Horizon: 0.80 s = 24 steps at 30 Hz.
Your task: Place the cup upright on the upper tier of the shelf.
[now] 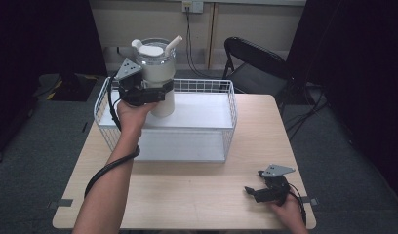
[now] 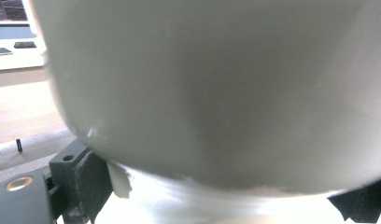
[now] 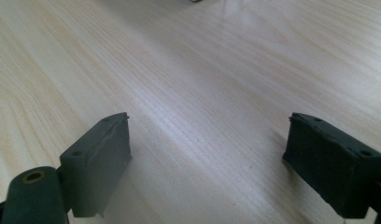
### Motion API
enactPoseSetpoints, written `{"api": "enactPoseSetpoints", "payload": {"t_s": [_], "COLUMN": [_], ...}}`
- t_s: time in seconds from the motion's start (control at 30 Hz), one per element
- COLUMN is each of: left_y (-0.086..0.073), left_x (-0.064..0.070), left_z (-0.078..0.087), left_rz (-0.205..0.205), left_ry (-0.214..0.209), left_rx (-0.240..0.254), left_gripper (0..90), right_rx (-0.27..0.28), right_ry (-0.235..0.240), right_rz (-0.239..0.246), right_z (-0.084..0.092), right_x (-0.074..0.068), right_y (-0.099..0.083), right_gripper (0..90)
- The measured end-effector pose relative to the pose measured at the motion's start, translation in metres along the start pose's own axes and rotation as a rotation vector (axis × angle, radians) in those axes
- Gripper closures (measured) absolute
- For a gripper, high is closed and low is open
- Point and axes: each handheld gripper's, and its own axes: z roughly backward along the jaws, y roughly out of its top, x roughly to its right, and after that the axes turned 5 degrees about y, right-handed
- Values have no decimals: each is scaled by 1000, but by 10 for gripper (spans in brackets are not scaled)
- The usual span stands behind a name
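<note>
The left tool (image 1: pixel 160 91) is clamped around a white jug (image 1: pixel 157 78), its jaws set on either side of the round body, roughly midway up. The jug has a clear upper section, a white lid and a short spout, and it stands upright over the back left part of a white wire basket (image 1: pixel 229 119) on the table (image 1: pixel 197 190); whether its base rests on the basket's floor I cannot tell. In the left gripper view the jug's (image 2: pixel 212 93) pale wall sits right up against the camera. The right tool (image 1: pixel 251 191) lies low at the table's near right corner, well apart from the basket, its jaws standing wide with only bare wood between them.
</note>
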Motion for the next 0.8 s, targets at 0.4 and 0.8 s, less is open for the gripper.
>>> {"api": "enactPoseSetpoints", "payload": {"t_s": [0.4,0.8], "left_y": [-1,-5], "left_x": [1,1], "left_z": [1,2], "left_rz": [1,-2], "left_ry": [6,13], "left_rx": [0,-1], "left_gripper": [91,91], "right_rx": [0,0], "right_ry": [0,-1], "right_rz": [0,0], "right_z": [0,0], "right_x": [0,0], "right_y": [0,0], "right_gripper": [134,134]}}
